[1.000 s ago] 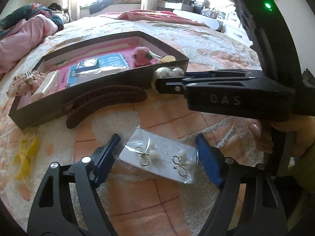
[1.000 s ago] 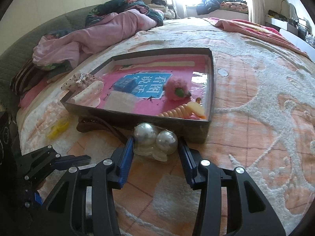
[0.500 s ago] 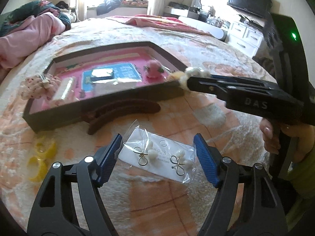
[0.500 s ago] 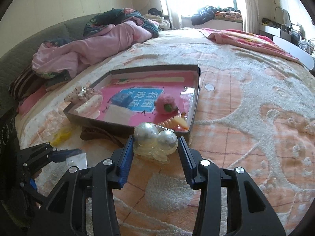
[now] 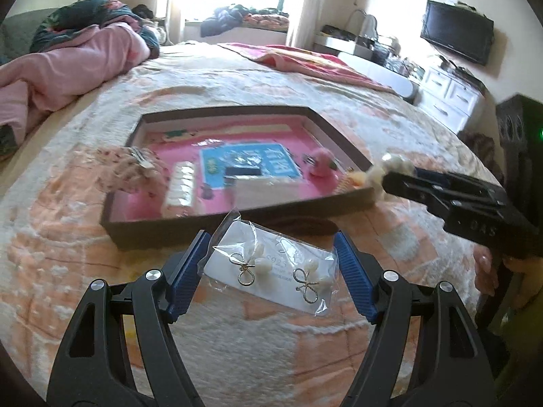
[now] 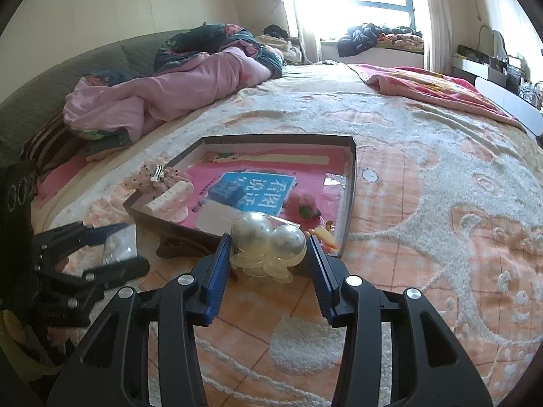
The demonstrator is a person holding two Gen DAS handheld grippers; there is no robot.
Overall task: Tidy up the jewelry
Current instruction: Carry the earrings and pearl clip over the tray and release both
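My left gripper (image 5: 269,269) is shut on a clear bag with a white card of bow-shaped pearl earrings (image 5: 271,268), held above the bedspread just before the box. My right gripper (image 6: 269,256) is shut on a bag of large pearl earrings (image 6: 268,240), held above the box's near right corner; it shows in the left wrist view (image 5: 390,169) too. The shallow dark box (image 5: 237,218) with a pink floor holds a hair scrunchie (image 5: 132,169), a white comb clip (image 5: 180,186), a pink pompom (image 5: 320,168) and a blue card (image 5: 247,164).
A brown hair clip (image 6: 180,249) lies on the bedspread against the box's near wall. Pink bedding (image 6: 169,91) is piled at the far left. A pink blanket (image 6: 431,88) lies far right. A white dresser (image 5: 451,98) and TV (image 5: 458,30) stand beyond the bed.
Both grippers have risen with their bags and moved toward the box. The brown hair clip and yellow clip have dropped out of the left wrist view.
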